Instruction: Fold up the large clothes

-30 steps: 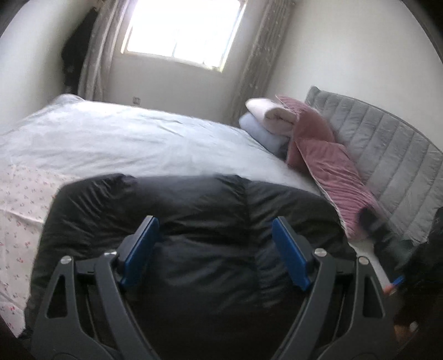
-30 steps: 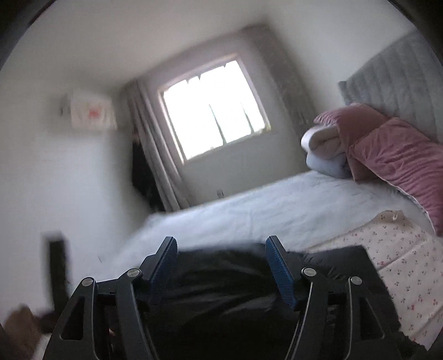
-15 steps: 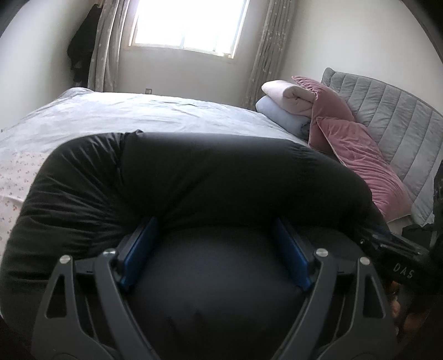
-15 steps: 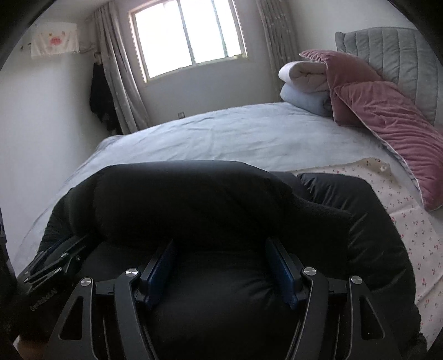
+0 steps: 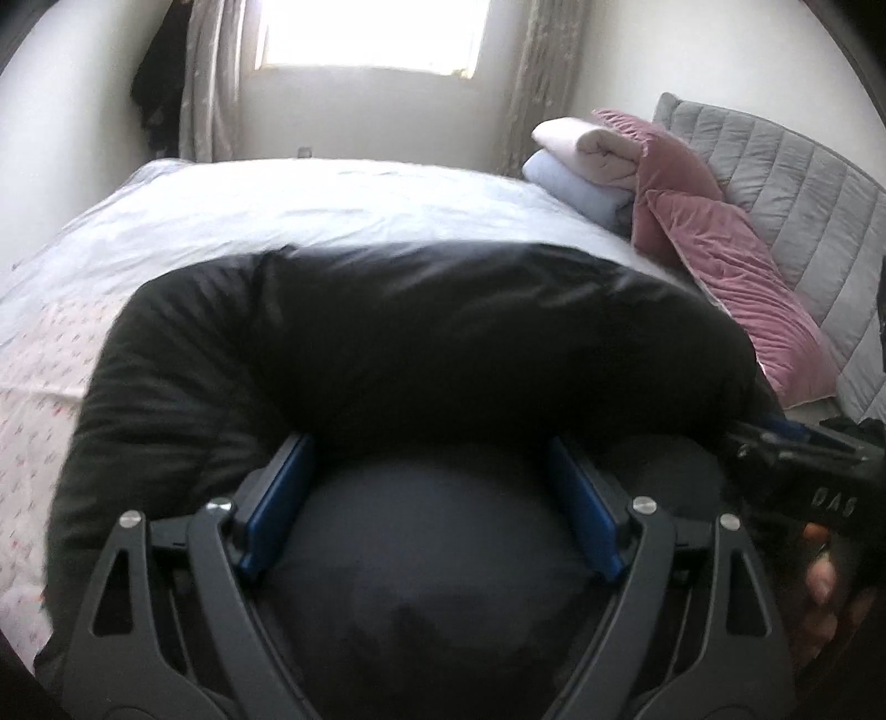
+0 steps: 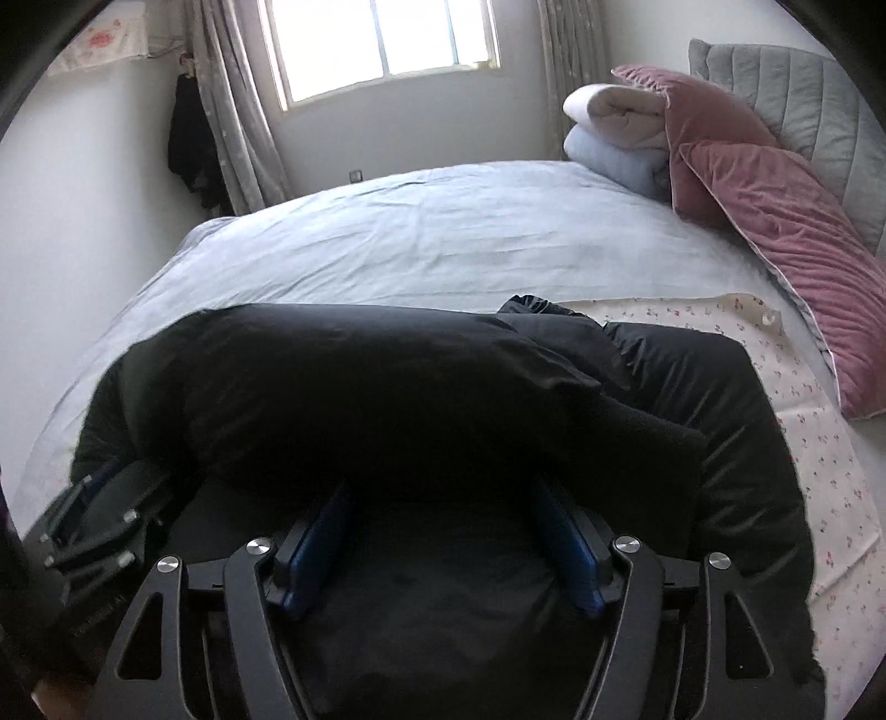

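A large black puffer jacket (image 5: 432, 343) lies on the bed, its near part rolled over into a thick fold. It also fills the lower half of the right wrist view (image 6: 387, 399). My left gripper (image 5: 429, 471) is open, its blue pads (image 5: 277, 498) wide apart with jacket fabric bulging between them and the fold resting over the fingertips. My right gripper (image 6: 443, 509) is open the same way, its tips hidden under the fold. The right gripper shows at the right edge of the left wrist view (image 5: 803, 459); the left gripper shows at the left edge of the right wrist view (image 6: 94, 515).
The bed has a pale blue sheet (image 6: 443, 238) and a floral cloth (image 6: 803, 399) under the jacket. Pink pillows (image 6: 775, 221), folded blankets (image 6: 614, 133) and a grey headboard (image 5: 792, 183) stand at the right. A window (image 6: 382, 39) and curtains are beyond.
Both grippers have dropped low and pushed forward under the jacket's near part, which now stands rolled over the fingertips. A second ago the jacket lay flatter and the right view pointed higher.
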The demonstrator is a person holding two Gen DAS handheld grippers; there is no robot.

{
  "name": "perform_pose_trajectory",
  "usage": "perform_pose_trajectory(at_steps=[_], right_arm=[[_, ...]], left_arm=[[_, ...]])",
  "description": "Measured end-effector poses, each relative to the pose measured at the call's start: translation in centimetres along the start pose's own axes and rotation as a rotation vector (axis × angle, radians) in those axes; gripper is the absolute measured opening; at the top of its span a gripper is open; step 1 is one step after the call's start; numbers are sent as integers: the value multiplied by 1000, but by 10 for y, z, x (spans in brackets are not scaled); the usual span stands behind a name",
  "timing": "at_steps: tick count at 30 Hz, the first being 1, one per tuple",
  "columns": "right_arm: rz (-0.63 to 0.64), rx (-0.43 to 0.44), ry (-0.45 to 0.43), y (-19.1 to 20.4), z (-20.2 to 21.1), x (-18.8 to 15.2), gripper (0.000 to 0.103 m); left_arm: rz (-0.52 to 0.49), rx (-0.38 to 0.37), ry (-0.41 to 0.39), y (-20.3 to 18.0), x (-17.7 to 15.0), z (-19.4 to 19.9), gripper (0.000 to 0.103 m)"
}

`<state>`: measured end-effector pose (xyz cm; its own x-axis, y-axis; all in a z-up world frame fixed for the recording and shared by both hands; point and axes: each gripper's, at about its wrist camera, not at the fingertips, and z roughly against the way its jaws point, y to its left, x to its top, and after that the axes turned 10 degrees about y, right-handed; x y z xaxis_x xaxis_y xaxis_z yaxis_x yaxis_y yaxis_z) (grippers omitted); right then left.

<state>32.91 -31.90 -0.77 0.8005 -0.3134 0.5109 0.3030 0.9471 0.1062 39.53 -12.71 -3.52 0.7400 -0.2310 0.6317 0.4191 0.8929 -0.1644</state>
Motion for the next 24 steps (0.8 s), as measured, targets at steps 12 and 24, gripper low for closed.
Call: perform_pose_trajectory(at_steps=[12,24], right_arm=[[-60,73,34,-46,128,-93,87],[-194,49,92,-120,205,-222,88]], left_arm=[[184,18,106,55,-91,128,98],[325,61,255,139,-211,211,101]])
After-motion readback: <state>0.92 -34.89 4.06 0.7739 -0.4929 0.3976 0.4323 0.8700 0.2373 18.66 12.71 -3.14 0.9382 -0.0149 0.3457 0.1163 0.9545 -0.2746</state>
